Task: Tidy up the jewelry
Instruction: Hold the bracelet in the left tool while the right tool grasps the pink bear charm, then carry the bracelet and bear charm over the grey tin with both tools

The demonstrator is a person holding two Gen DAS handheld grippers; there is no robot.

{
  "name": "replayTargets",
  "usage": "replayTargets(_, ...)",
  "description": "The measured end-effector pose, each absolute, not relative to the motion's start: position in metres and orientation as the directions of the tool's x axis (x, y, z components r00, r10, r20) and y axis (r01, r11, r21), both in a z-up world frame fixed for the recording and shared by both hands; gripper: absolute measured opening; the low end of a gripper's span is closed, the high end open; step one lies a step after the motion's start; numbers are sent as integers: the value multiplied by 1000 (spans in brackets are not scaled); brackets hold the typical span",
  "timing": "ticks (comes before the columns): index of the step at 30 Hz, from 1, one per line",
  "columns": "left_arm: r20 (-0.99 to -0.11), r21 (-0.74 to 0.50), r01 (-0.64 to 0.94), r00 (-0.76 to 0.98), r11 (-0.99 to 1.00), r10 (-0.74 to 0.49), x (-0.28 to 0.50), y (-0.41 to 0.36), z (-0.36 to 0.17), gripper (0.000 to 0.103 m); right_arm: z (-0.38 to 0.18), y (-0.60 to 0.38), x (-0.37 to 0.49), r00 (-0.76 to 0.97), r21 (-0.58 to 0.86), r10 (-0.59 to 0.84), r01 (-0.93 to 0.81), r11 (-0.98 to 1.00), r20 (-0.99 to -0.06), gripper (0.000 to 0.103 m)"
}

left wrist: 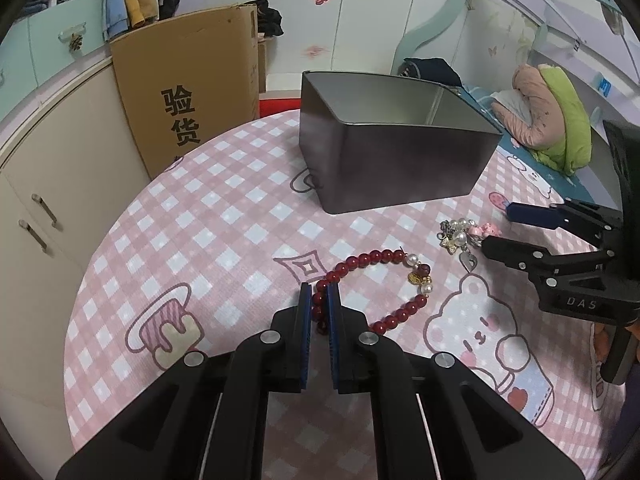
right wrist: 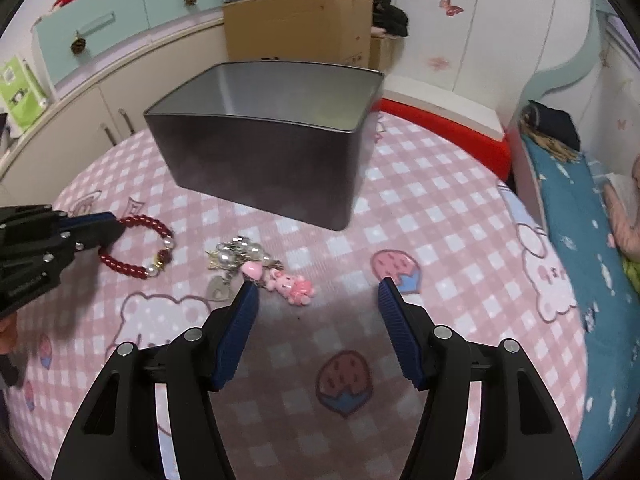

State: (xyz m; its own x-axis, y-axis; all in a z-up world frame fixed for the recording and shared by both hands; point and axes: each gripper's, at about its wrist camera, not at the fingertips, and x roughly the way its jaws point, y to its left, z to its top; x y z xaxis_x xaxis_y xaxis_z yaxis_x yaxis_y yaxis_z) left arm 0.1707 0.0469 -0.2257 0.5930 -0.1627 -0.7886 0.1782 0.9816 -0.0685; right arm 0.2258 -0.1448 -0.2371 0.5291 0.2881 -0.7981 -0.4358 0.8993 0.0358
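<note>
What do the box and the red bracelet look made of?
Box: likely sheet metal, dull grey outside and brushed sheen inside, with thin walls and a rolled rim. Bracelet: glossy red beads, glass or plastic, plus pearl-like beads and a gold-coloured charm.

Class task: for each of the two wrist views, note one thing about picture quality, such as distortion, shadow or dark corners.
Left wrist view: fisheye bends the cupboard edge into a curve; corners go black; the red bracelet stays sharp. Right wrist view: the tin box bulges outward; a soft shadow lies on the tablecloth between the right gripper and the charm bracelet.
</note>
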Motion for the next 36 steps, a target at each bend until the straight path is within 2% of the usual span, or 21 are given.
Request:
replayTargets(2,-790,-58,183,592,981,-158,171,45,-226,6,-238,-139,228,526,39,308,-460,887,-792,49)
replayTargets(6,-792,-60,193,588,979,-164,172,44,-225,6,-237,-133,231,507,61,347,-498,865,-789,25)
replayTargets(9,-791,-52,199,590,979,-162,172,44,-226,6,-236,-130,226,506,56,344,-500,864,-791,15)
replayTargets(13,-791,-37,193,594,980,-147,170,42,-227,6,-237,-142,211,533,86,324,-423,902,-781,14)
replayTargets(16,-767,-93,159,618,983,-173,169,49,-229,6,-239,-163,197,548,206,354,-314,927,-758,13)
replayTargets(20,-779,-154,129,594,980,-201,175,55,-228,6,-239,-193,191,543,341,379,-175,924,-749,13)
replayTargets(22,-781,-157,129,591,979,-203,174,57,-227,6,-236,-203,188,559,303,333,-150,941,-759,13)
replayTargets(24,-776,-154,129,598,980,-201,174,56,-228,6,-239,-218,194,550,366,370,-122,923,-749,13)
replayTargets(27,-784,-97,150,598,984,-168,173,53,-225,6,-236,-227,194,574,358,353,-108,927,-739,13)
replayTargets(36,-760,-117,157,622,981,-190,162,55,-209,6,-217,-219,189,608,345,358,-143,928,-709,13)
